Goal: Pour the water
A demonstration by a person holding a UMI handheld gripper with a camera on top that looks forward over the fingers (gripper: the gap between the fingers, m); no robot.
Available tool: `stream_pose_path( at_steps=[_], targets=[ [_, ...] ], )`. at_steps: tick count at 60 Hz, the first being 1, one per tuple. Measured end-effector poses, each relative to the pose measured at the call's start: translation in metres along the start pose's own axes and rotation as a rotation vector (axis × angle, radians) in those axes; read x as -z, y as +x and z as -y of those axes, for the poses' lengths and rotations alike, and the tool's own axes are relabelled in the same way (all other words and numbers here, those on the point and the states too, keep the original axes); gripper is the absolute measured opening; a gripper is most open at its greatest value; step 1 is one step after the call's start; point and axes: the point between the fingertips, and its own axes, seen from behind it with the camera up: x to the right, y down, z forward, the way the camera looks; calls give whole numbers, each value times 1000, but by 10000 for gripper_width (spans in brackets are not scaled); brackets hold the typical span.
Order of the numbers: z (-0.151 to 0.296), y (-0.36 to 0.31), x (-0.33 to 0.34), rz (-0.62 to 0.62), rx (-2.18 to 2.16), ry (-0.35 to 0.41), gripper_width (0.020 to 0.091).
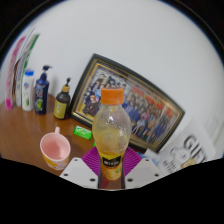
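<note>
Clamped with the tongs (111, 166) on a clear, orange-capped plastic bottle (111, 130), pink round cup (54, 150) just beside, open wooden desk (25, 135) beyond.

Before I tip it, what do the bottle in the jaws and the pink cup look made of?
The bottle looks like clear plastic: you can see yellowish liquid through its wall, under an orange screw cap. The pink cup is opaque with a smooth, slightly shiny rim; plastic or glazed ceramic, I cannot tell which.
</note>
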Motion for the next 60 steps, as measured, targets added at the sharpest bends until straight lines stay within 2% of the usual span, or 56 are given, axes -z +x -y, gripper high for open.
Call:
stream_pose_path(
  at_steps=[9, 22, 23, 30, 33, 39, 45, 46, 48, 49, 51, 60],
  targets=[
    [-38, -6, -24, 82, -284, -9, 252],
    [-83, -20, -48, 120, -449, -32, 261],
    [-79, -18, -50, 118, -455, -1, 260],
    [-80, -18, -49, 118, -467, 26, 266],
    [-81, -17, -48, 112, -482, 32, 319],
    [-85, -19, -46, 119, -479, 14, 476],
    [-101, -25, -41, 126, -450, -69, 718],
    [-103, -26, -39, 125, -447, -80, 741],
    [-105, -26, -34, 124, -447, -99, 853],
    [-106, -26, -31, 125, -447, -105, 873],
    [-106, -25, -24, 116, -450, -115, 842],
    [-103, -20, 28, 71, -450, -181, 859]
  ],
)
